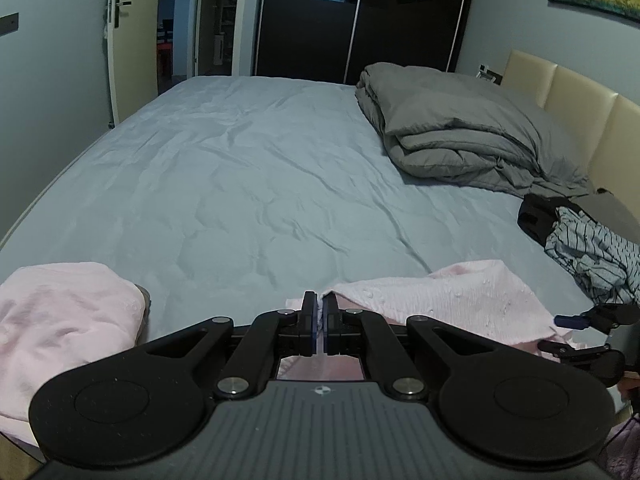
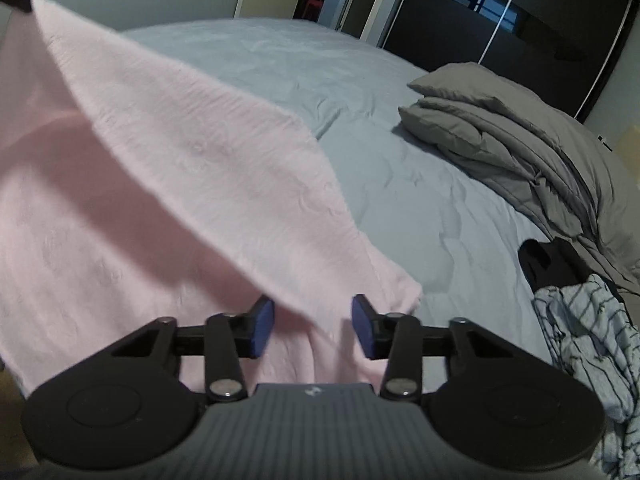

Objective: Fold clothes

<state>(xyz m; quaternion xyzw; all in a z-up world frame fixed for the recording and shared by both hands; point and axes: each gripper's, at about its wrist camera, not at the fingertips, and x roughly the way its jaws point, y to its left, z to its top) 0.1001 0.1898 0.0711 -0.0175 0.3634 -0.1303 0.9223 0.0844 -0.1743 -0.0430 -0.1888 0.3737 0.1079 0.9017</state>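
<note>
Fingers of left gripper (image 1: 319,322) pinch textured pink garment (image 1: 440,300); right gripper (image 2: 313,328) fingers spread, empty.

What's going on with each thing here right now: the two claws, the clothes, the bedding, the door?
Left claw: shut, pinching an edge of the pink garment.
Right claw: open, pink cloth between its pads, not clamped.
Pink garment: partly lifted, stretched from the left claw, the rest draped on the bed.
Striped garment: crumpled, unfolded.
Grey duvet: folded, piled by the headboard.
Bed sheet: spread, wrinkled.
Door: open.
</note>
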